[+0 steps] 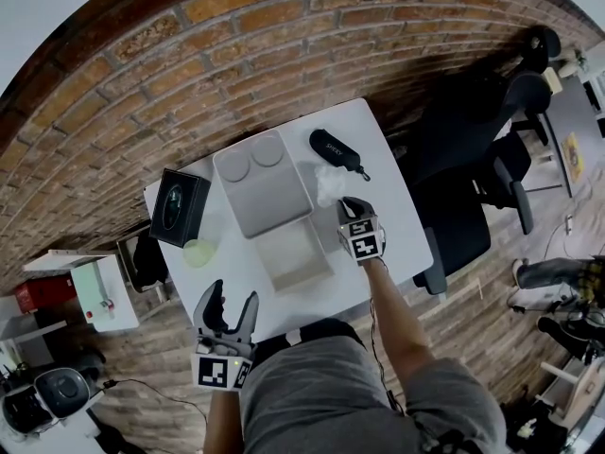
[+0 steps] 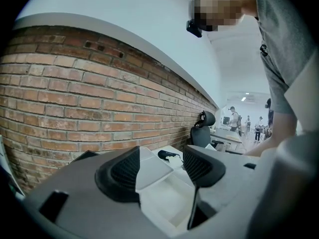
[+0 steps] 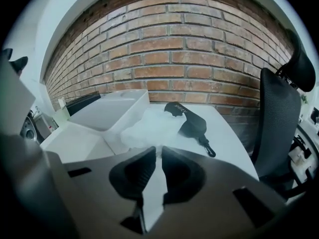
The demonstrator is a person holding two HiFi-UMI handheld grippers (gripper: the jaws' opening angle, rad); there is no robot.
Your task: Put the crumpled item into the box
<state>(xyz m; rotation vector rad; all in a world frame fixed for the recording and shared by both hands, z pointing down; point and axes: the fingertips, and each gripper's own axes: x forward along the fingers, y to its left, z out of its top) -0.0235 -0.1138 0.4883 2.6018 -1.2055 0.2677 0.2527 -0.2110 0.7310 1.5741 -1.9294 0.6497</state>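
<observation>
The crumpled item (image 1: 329,185), a wad of white translucent wrap, lies on the white table (image 1: 397,206) just right of the open white box (image 1: 295,256). The box's lid (image 1: 260,189) is folded back toward the wall. My right gripper (image 1: 348,206) sits at the wad's near edge. In the right gripper view its jaws (image 3: 158,152) are almost together and pinch the edge of the crumpled item (image 3: 149,127). My left gripper (image 1: 227,308) hangs open and holds nothing at the table's front edge; in the left gripper view, the box (image 2: 167,203) lies beyond its tips (image 2: 159,169).
A black glasses case (image 1: 334,149) lies behind the wad, its cord toward the right edge. A black box (image 1: 180,206) and a pale green round thing (image 1: 199,252) sit at the table's left. A black office chair (image 1: 492,159) stands to the right, a brick wall behind.
</observation>
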